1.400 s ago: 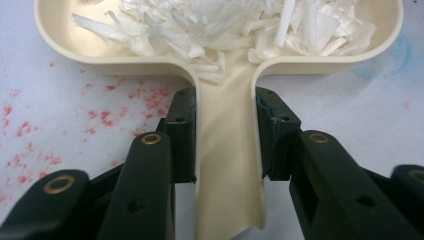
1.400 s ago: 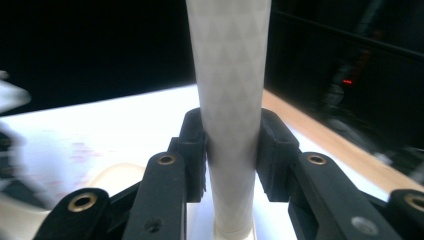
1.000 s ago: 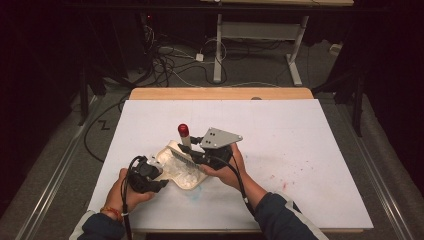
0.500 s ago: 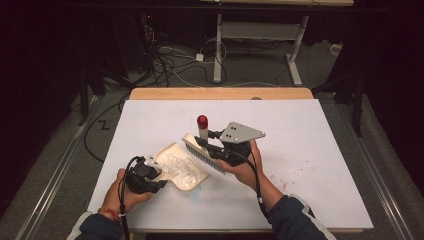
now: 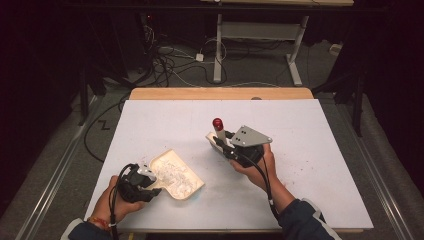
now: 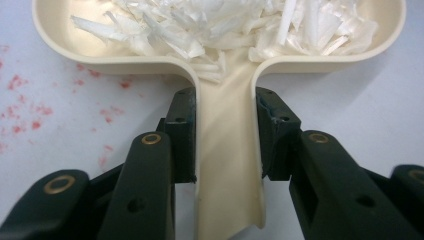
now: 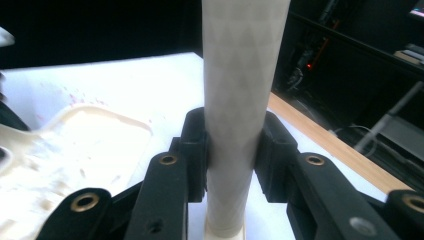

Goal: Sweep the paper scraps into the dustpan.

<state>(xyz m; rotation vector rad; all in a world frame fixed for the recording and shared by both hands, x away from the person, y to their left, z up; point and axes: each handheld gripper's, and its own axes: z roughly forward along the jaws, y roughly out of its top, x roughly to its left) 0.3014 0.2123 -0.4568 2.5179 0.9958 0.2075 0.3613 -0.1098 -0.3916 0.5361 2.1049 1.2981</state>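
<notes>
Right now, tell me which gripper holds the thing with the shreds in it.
The left gripper. Its fingers clamp the handle of the dustpan full of white shreds; the right gripper holds the brush.

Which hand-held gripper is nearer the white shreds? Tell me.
Left. The left hand-held gripper clamps the handle of the dustpan that holds the white shreds. The right hand-held gripper grips a brush, apart from the pan.
</notes>
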